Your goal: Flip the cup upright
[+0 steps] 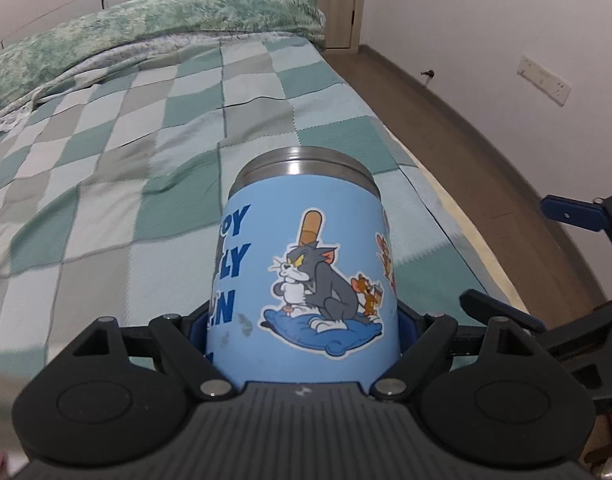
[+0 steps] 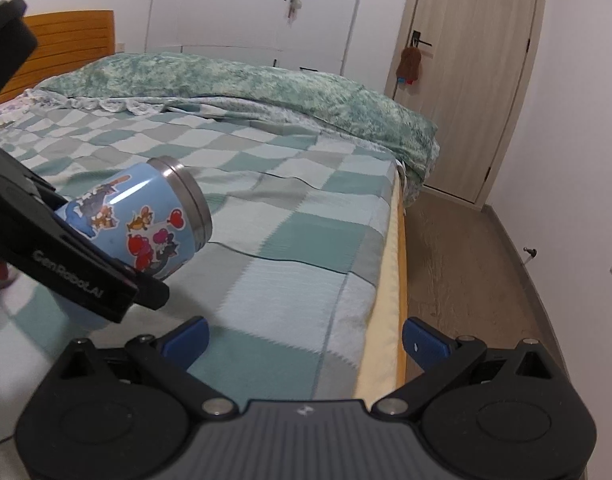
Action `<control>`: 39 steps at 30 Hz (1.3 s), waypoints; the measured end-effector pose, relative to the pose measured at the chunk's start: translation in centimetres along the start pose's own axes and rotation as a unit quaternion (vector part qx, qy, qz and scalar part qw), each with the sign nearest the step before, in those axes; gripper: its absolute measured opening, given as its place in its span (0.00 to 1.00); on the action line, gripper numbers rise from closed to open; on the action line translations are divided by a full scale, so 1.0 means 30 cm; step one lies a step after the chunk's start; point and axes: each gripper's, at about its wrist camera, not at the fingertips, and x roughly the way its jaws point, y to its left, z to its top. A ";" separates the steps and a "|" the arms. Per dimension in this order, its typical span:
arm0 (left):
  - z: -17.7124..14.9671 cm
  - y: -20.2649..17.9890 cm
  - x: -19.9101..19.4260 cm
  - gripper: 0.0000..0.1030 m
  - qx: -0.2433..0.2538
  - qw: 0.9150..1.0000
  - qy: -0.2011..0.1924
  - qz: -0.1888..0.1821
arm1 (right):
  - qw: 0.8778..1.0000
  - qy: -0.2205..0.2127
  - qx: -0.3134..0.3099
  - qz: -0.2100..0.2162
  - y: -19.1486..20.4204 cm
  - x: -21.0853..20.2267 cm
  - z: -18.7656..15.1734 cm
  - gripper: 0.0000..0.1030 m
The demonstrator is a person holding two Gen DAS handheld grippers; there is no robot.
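A light blue cup [image 1: 306, 272] with cartoon cat-and-mouse stickers and a steel rim sits between the fingers of my left gripper [image 1: 302, 328], which is shut on its body. Its steel end points away from the camera. In the right wrist view the cup [image 2: 146, 216] is held tilted above the bed, steel end up and to the right, with the left gripper [image 2: 86, 276] around its lower part. My right gripper [image 2: 304, 344] is open and empty, over the bed's near right edge. It also shows at the right of the left wrist view [image 1: 577, 216].
A bed with a green-and-white checked cover [image 2: 290, 216] lies under both grippers. A green quilt [image 2: 266, 88] is bunched at its far end. The bed's edge [image 2: 397, 280] drops to a wooden floor [image 2: 465, 264] on the right. A door [image 2: 477, 80] stands beyond.
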 end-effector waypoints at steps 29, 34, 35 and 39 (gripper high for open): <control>-0.616 0.197 -0.205 0.82 -0.120 0.992 0.014 0.022 | 0.998 0.050 -0.030 0.037 0.459 -0.321 -0.245 1.00; -0.609 0.193 -0.213 0.83 -0.102 0.994 0.027 0.020 | 0.998 0.052 -0.032 0.035 0.466 -0.324 -0.248 1.00; -0.607 0.187 -0.226 0.85 -0.093 0.995 0.026 0.024 | 0.998 0.051 -0.032 0.035 0.467 -0.329 -0.247 1.00; -0.607 0.197 -0.326 1.00 -0.066 0.997 -0.009 0.033 | 0.998 0.044 -0.032 0.032 0.476 -0.359 -0.230 1.00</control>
